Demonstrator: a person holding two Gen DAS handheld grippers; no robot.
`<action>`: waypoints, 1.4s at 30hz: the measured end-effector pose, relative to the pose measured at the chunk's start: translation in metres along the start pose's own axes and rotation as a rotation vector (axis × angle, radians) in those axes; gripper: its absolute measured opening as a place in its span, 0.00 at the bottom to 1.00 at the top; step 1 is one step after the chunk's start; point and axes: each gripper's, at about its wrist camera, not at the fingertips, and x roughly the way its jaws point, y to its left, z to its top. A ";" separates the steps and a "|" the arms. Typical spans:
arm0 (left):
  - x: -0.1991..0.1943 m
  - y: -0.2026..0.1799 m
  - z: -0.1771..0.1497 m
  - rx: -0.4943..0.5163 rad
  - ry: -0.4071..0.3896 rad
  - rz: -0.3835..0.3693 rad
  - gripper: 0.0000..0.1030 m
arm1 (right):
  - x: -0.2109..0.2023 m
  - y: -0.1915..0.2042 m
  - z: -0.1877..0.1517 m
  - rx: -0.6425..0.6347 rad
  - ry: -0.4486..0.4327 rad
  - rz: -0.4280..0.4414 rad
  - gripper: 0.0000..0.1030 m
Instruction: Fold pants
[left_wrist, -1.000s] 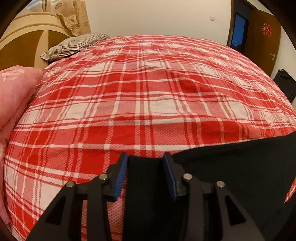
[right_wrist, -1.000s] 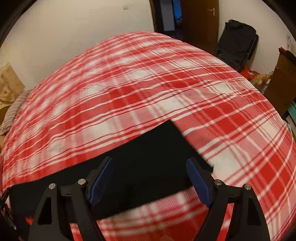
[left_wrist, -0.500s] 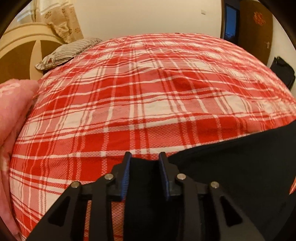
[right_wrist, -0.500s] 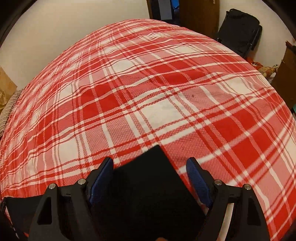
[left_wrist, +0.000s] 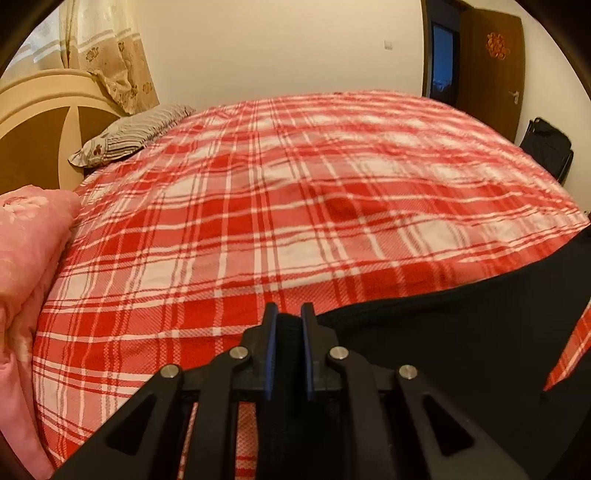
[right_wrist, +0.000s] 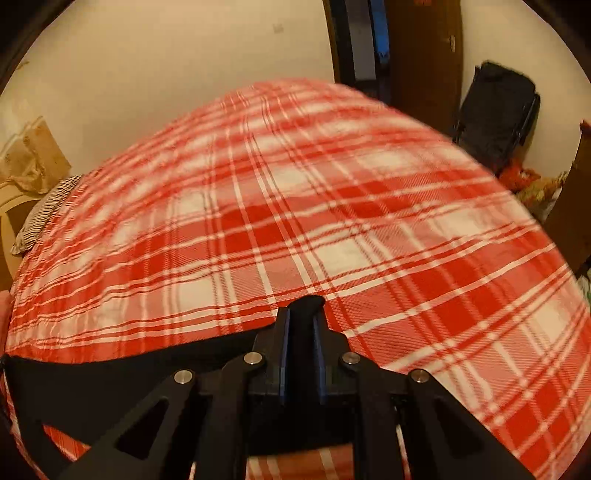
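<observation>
Black pants (left_wrist: 461, 332) lie across the near side of a bed with a red and white plaid sheet (left_wrist: 295, 206). My left gripper (left_wrist: 287, 325) is shut on one end of the pants, black cloth pinched between its blue pads. In the right wrist view the pants (right_wrist: 110, 384) stretch away to the left, and my right gripper (right_wrist: 302, 321) is shut on their other end, a small fold of cloth poking out past the fingertips. The cloth hangs lifted between the two grippers.
A pink quilt (left_wrist: 26, 280) is piled at the bed's left edge. A striped pillow (left_wrist: 129, 133) lies by the headboard (left_wrist: 40, 125). A black bag (right_wrist: 498, 114) and a wooden door (left_wrist: 487, 66) stand beyond the far right side of the bed.
Both grippers have closed on the pants' ends: the left narrowed from a loose hold, the right went from wide open to shut. Both views have tilted up, showing more wall.
</observation>
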 end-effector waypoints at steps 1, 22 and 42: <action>-0.003 0.002 0.001 -0.009 -0.010 -0.012 0.13 | -0.013 -0.001 -0.002 0.001 -0.026 0.004 0.11; -0.008 -0.004 -0.008 -0.023 -0.017 -0.083 0.12 | 0.024 -0.014 -0.003 0.031 0.112 -0.011 0.73; -0.045 0.012 -0.007 -0.074 -0.083 -0.068 0.12 | -0.071 0.022 -0.020 -0.085 -0.152 0.095 0.06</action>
